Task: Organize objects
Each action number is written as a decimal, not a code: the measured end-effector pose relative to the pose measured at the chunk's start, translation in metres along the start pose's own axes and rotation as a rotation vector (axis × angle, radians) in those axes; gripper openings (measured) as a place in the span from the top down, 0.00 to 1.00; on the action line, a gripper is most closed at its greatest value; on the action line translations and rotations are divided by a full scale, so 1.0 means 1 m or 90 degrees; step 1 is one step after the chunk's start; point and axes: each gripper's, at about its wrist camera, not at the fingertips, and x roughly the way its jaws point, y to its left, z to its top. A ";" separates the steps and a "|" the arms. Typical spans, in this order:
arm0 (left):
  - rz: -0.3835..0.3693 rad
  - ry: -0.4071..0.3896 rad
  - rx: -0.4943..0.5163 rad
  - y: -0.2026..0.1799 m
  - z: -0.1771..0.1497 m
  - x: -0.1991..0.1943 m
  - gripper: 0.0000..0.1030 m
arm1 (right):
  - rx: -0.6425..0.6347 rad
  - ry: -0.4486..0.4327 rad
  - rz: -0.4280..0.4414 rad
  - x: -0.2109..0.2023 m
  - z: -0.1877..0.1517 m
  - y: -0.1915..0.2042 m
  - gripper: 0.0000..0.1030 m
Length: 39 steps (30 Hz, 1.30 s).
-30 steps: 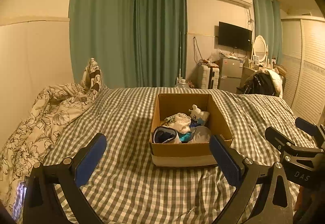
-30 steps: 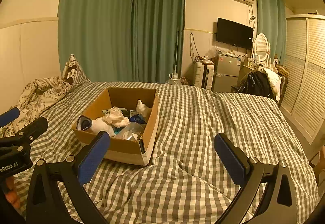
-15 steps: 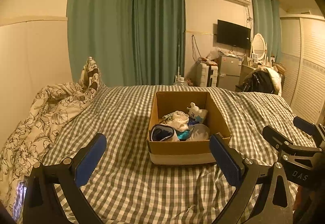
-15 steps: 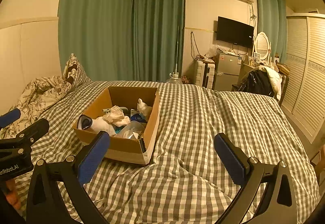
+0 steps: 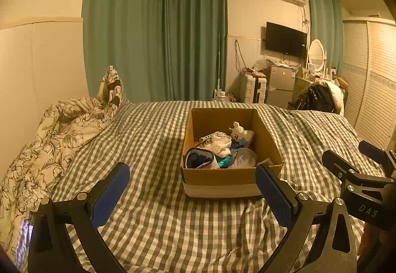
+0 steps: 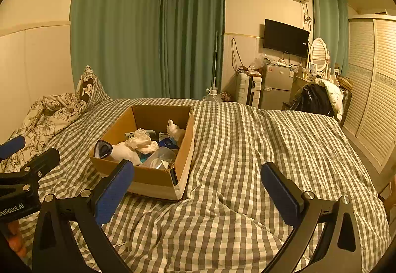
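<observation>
Both your grippers hang spread and empty over the bed, with the box ahead.

Your left gripper [image 5: 191,189] and right gripper [image 6: 196,185] have their fingers released, holding nothing. The cardboard box [image 5: 230,181] sits on the checked bed [image 6: 247,149], between the quilt [image 5: 49,139] and your right gripper. Its jumbled contents, a white toy [image 5: 241,133] among them, overlap and are hard to make out.

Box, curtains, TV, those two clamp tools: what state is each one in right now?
Box: open, holding clutter, resting on the bed.
Curtains: drawn shut.
TV: screen dark.
Left gripper: jaws wide open, holding nothing.
Right gripper: jaws wide open, holding nothing.
Quilt: rumpled, bunched by the wall.
</observation>
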 end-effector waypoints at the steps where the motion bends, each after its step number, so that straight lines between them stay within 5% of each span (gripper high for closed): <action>1: 0.000 0.000 0.001 0.000 0.000 0.000 0.00 | 0.000 -0.001 0.000 0.000 0.000 0.000 0.00; 39: -0.008 -0.003 0.013 -0.001 -0.002 -0.001 0.00 | 0.002 0.000 -0.004 0.000 0.000 0.002 0.00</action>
